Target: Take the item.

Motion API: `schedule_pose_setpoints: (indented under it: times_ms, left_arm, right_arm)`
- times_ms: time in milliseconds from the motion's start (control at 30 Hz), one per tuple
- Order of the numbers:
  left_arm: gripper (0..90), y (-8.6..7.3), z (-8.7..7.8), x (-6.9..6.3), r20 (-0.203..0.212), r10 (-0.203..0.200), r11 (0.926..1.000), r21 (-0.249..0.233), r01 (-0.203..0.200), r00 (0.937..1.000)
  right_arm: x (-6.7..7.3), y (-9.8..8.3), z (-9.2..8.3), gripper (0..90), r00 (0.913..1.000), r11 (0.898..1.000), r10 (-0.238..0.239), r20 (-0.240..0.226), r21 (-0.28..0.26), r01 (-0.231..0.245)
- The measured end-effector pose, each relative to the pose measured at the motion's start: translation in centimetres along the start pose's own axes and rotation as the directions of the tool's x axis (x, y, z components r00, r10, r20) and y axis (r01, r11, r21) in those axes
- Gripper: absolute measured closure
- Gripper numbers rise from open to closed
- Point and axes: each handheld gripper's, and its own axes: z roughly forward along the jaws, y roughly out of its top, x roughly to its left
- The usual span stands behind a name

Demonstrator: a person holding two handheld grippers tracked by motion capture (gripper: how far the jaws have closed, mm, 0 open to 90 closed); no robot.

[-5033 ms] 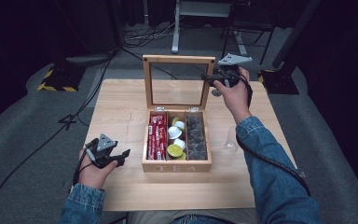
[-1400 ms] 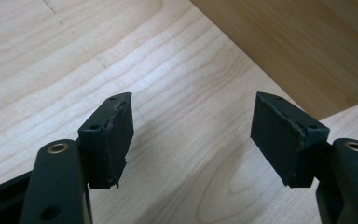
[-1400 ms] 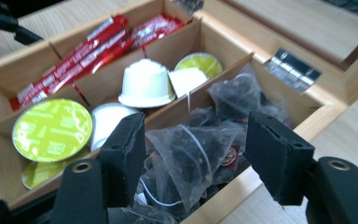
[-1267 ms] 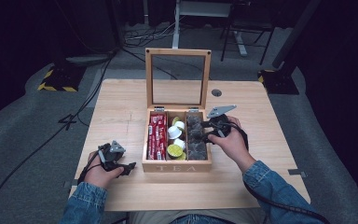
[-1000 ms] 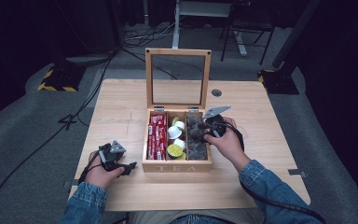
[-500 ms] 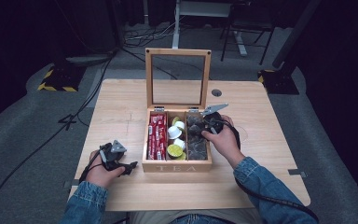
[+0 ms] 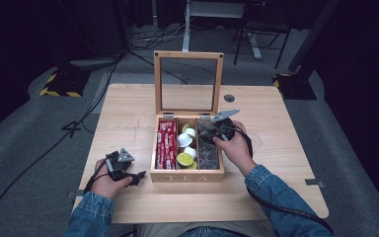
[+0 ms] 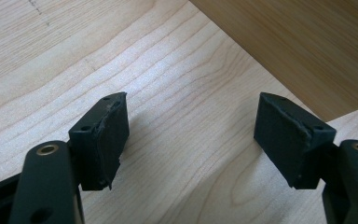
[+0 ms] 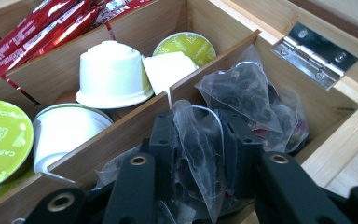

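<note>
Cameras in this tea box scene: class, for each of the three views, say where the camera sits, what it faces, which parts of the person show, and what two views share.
High view: above the person's side, looking forward and down on the table; both forearms, left gripper, right gripper.
Left gripper view: rides the left gripper, facing bare tabletop beside the tea box; jaws apart.
Right gripper view: rides the right gripper, facing into the box; jaws have just been closing, shut on a tea bag.
Shared: high and right gripper views both show the coffee capsules.
</note>
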Motion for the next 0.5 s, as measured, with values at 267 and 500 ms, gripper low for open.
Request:
schedule_pose_setpoints:
  times_ms: [267,500]
  left_arm:
    - [26.8,0.0,0.0,0.0,0.0,-0.001,1.0,-0.001,0.001,1.0]
    - [27.0,-0.1,0.1,0.2,-0.003,0.0,0.9999,-0.014,0.0,1.0]
  right_arm:
    - [0.4,0.1,-0.3,71.7,0.9992,0.999,-0.034,0.018,-0.006,0.034]
    - [0.4,0.5,-1.4,71.8,0.9997,0.998,-0.024,-0.004,-0.051,0.023]
